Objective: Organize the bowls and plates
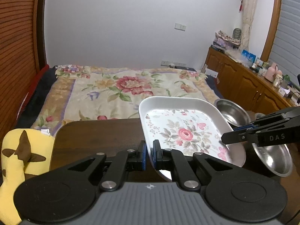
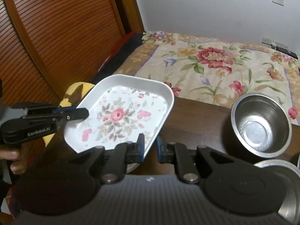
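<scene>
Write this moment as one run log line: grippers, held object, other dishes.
left gripper: shut on floral tray rim | right gripper: shut on same tray | tray: tilted above table | steel bowl: on table

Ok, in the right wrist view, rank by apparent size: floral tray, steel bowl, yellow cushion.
1. Floral tray, clearly largest, held by the left gripper and right gripper.
2. Steel bowl.
3. Yellow cushion, mostly hidden behind the tray, so its rank is unsure.

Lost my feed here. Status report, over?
Left gripper and right gripper both shut on floral tray rims, tray tilted above table. Steel bowl beside it, path clear.
</scene>
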### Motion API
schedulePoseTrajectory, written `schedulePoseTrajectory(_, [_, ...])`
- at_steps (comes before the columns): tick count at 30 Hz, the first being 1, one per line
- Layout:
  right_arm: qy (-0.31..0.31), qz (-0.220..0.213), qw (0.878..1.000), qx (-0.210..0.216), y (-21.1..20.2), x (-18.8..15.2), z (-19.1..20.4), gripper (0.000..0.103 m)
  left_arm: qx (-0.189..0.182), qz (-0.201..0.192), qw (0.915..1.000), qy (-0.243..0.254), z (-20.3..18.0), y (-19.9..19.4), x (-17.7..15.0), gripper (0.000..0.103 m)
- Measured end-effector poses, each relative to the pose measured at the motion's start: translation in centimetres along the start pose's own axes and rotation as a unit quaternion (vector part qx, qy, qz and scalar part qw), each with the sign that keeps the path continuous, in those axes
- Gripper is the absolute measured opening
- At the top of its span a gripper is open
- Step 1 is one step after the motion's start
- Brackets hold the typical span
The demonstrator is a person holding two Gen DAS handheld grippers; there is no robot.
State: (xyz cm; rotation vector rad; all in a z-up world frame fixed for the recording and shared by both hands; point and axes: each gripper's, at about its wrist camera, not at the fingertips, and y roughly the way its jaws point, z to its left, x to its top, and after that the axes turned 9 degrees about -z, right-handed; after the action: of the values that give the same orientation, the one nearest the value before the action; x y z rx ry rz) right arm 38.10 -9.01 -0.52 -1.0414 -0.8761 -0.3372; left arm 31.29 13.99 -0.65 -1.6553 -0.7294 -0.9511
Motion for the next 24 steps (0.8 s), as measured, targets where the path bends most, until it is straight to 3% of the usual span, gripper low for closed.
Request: schedulePoseTrajectory(24, [-0.017,-0.025,1.0,0.009,-7.0,-3.1,3.0,0.015,-0.005,-0.02,0.9995,0.023,-3.8,-8.7,-1.7,0.008])
